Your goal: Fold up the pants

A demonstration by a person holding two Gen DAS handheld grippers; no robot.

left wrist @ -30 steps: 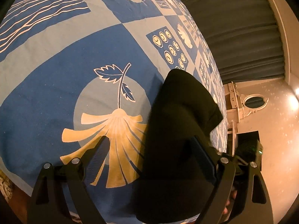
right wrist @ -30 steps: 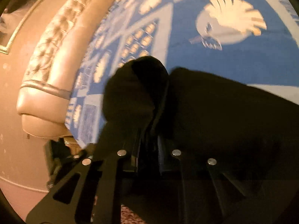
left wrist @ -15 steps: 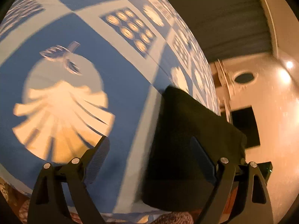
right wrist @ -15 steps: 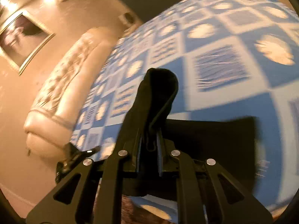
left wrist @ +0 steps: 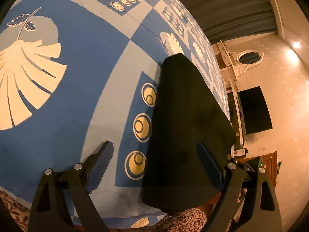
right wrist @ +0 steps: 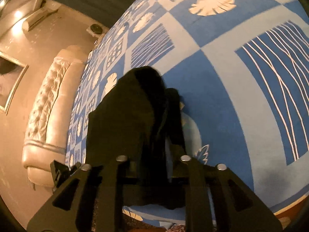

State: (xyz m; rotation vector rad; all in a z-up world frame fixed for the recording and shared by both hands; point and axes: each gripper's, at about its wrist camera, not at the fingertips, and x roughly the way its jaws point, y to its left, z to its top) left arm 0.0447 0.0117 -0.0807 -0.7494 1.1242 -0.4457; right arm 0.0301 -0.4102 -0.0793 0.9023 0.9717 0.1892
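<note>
While the right tool (right wrist: 154, 154) has just been parting its jaws with a bunched fold between them, let the black pants (left wrist: 185, 127) settle flat before withdrawing; the left tool (left wrist: 154, 164) gapes wide, empty — pants on the blue patterned bedspread (left wrist: 81, 89), tufted headboard (right wrist: 48, 104) behind.

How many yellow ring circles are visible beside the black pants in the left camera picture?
3, in a column left of the pants: top, middle, bottom. The pants may hide more.
</note>
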